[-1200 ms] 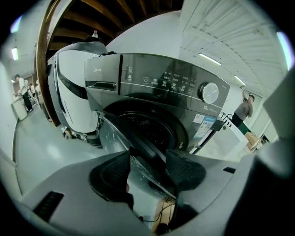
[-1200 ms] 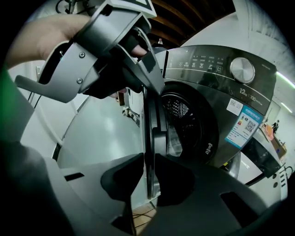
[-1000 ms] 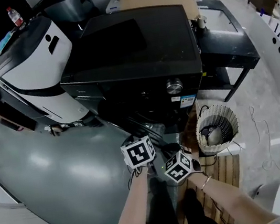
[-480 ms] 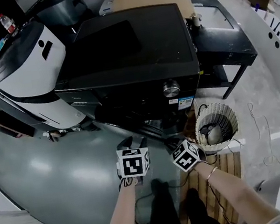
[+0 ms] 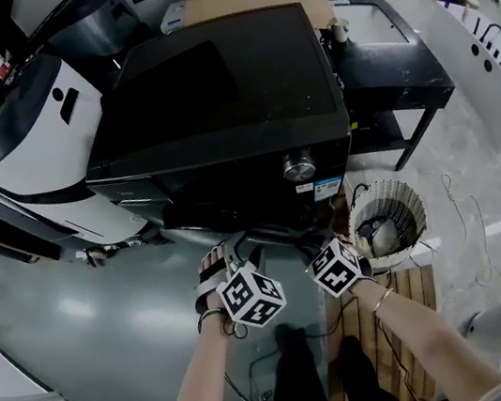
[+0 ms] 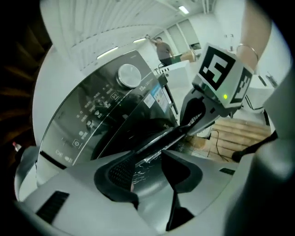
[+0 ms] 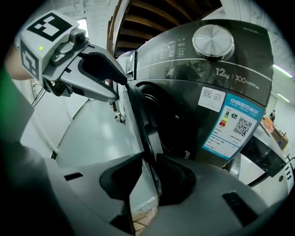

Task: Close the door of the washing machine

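Grey glossy floor [image 5: 80,318] spreads at 9 o'clock of a black washer [image 5: 213,87], with a white machine [image 5: 33,150] beyond it and a wicker basket [image 5: 408,206] on the floor at the washer's 4 o'clock, next to wooden slats [image 5: 396,304]. The washer's door [image 7: 139,120] stands ajar, swung out from the front at the machine's 6 o'clock, below the dial [image 5: 298,169]. The left gripper [image 6: 150,160] and the right gripper [image 7: 148,159] both sit on the door's free edge, close together. The left fingers [image 6: 119,177] have just been closing and stand fairly wide with the door's rim between them, no clamping visible. The right fingers [image 7: 177,179] have just been opening and straddle the edge narrowly, with a gap at the 9 o'clock pad
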Tool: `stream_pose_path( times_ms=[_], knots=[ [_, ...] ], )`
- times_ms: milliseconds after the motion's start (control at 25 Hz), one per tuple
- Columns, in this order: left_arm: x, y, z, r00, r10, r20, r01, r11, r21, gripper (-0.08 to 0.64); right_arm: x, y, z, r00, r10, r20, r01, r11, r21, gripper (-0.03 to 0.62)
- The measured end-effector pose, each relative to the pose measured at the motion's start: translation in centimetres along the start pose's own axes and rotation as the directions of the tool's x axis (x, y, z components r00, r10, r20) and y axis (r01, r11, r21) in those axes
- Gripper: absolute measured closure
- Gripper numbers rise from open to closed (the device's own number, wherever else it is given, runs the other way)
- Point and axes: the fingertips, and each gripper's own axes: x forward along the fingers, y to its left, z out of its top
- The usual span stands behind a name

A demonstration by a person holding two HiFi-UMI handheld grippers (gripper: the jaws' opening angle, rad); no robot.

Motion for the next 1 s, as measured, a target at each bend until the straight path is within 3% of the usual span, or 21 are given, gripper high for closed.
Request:
stream_pose_path(
  times_ms=[480, 1000],
  knots=[
    [2.6, 1.9, 1.5, 0.998, 0.051, -0.036, -0.040, 0.965, 0.258, 0.361, 1.3, -4.3, 1.0, 0.999, -0.037, 0.023, 0.037, 0.999, 0.020, 0.471],
    [4.4, 3.8, 2.4, 0.995, 0.090, -0.047, -0.075, 0.964, 0.253, 0.410, 1.9, -6.5, 1.7, 0.993, -0.116, 0.032, 0.115, 0.993, 0.041, 0.455]
  ],
)
